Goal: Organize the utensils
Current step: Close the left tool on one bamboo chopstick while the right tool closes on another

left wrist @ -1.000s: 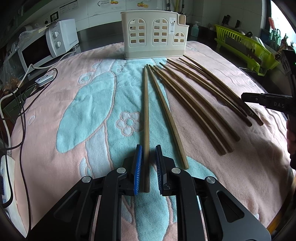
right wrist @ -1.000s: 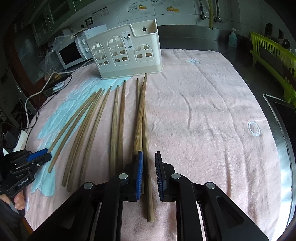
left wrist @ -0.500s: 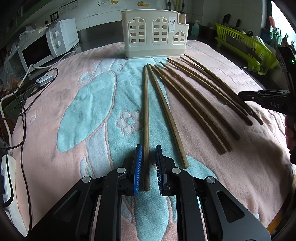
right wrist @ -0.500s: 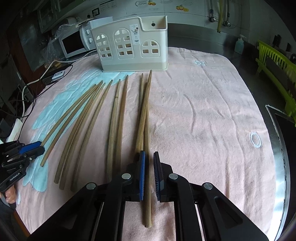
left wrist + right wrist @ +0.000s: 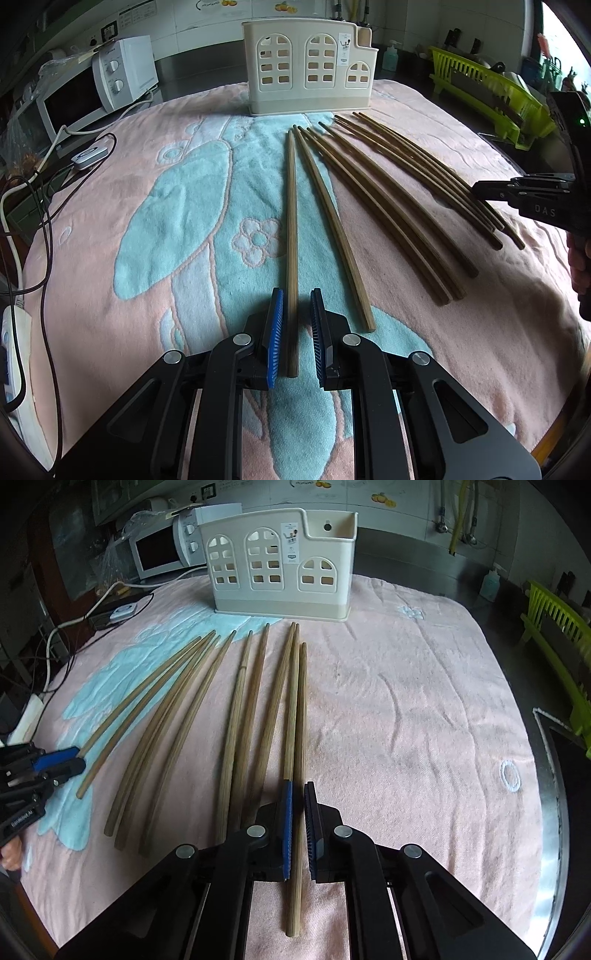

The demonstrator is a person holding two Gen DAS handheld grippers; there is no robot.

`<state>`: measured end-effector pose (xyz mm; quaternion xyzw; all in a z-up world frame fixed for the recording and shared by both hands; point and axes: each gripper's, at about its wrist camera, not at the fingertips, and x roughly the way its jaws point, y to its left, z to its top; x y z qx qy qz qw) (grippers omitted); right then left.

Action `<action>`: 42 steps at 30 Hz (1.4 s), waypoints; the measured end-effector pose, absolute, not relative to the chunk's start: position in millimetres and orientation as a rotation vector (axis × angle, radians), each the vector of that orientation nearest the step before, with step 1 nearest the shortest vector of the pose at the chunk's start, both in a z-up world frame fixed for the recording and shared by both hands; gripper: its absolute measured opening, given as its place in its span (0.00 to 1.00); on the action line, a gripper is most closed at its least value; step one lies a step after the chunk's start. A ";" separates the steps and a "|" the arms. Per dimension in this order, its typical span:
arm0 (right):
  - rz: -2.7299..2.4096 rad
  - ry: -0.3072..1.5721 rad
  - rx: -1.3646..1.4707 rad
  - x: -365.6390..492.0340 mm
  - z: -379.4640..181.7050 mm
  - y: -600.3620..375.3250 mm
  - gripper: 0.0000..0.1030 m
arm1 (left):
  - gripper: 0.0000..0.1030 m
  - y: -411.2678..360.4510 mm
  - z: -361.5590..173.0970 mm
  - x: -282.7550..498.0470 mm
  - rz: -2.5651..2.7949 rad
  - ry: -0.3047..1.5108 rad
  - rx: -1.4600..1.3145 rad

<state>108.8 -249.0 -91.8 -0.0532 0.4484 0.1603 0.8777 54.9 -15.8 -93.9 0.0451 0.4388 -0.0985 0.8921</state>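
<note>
Now the right gripper (image 5: 298, 825) jaws have narrowed around a chopstick (image 5: 297, 738), slightly apart; left gripper (image 5: 296, 334) jaws stay open, straddling another chopstick (image 5: 291, 236) before the caddy (image 5: 308, 70); contact unclear.

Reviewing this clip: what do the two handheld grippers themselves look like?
Both the left gripper and right gripper are matte black with cut-out frames, silver round bolts and blue ribbed finger pads. The right's side reads "DAS" in pale letters, with a small green light above.
</note>
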 end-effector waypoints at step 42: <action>0.297 0.888 -0.097 81.4 -101.4 -257.3 0.07 | 0.14 -12.3 -94.3 57.7 -0.193 0.923 0.057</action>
